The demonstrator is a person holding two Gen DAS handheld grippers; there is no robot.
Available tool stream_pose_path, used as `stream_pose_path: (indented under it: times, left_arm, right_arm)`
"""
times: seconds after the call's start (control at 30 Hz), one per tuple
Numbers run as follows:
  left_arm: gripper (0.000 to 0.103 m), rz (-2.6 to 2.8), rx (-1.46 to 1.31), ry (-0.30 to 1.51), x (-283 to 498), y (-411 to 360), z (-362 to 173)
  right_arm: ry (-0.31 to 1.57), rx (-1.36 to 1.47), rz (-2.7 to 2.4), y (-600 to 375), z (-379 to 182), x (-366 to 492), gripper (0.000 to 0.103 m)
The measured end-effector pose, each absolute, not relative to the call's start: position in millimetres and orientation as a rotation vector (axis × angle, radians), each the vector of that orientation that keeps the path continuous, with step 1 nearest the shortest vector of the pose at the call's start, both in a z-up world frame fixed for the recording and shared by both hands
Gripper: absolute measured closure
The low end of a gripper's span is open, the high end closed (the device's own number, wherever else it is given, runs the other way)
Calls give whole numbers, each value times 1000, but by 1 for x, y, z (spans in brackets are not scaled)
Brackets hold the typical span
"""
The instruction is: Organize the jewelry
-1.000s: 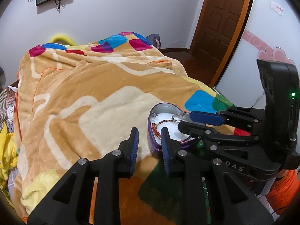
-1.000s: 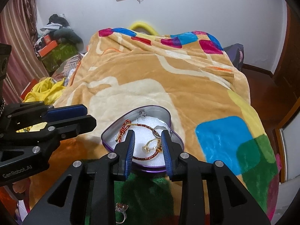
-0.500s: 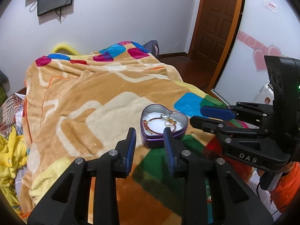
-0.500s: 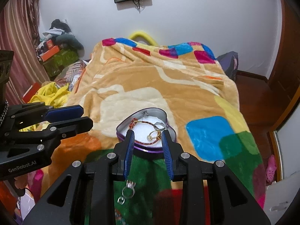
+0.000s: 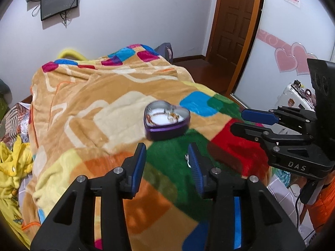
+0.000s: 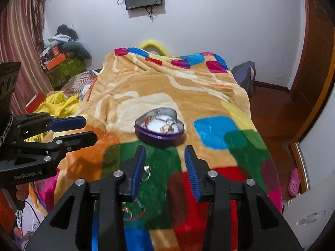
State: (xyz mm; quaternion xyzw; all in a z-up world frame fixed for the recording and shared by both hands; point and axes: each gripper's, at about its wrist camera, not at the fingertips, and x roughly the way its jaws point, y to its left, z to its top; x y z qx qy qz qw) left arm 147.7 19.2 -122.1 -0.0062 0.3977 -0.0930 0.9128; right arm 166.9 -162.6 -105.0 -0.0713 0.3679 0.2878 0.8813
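Observation:
A purple heart-shaped tin (image 5: 166,121) sits open on the patterned blanket, holding a red cord bracelet and rings on white padding; it also shows in the right wrist view (image 6: 159,128). My left gripper (image 5: 166,163) is open and empty, pulled back from the tin. My right gripper (image 6: 164,167) is open and empty, also short of the tin. A silver ring (image 6: 146,170) lies on the green patch beside my right gripper's left finger. A bracelet (image 6: 134,211) lies nearer, partly hidden by the gripper.
The blanket (image 5: 88,108) covers the whole bed. Yellow clothes (image 5: 10,167) lie off its left side. A wooden door (image 5: 236,25) and bare floor stand beyond the bed's right side. Boxes and clothes (image 6: 65,58) pile up at the far left wall.
Both grippers have pulled back and up from the tin, which now looks smaller and farther. The right gripper's jaws have widened. A ring and a bracelet have come into the right wrist view.

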Motion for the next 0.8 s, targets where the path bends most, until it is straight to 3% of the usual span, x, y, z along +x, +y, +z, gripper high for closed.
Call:
stream_pose_path:
  times: [0.57, 0.63, 0.8]
  left_arm:
    - [62, -191, -38, 975, 127, 16, -177]
    - [62, -193, -44, 984, 126, 17, -181]
    - [62, -194, -49, 997, 128, 16, -186]
  right_arm:
    - [971, -180, 658, -149, -184, 148, 68]
    - [979, -180, 666, -148, -188, 148, 72]
    - [958, -217, 705, -142, -184, 143, 95]
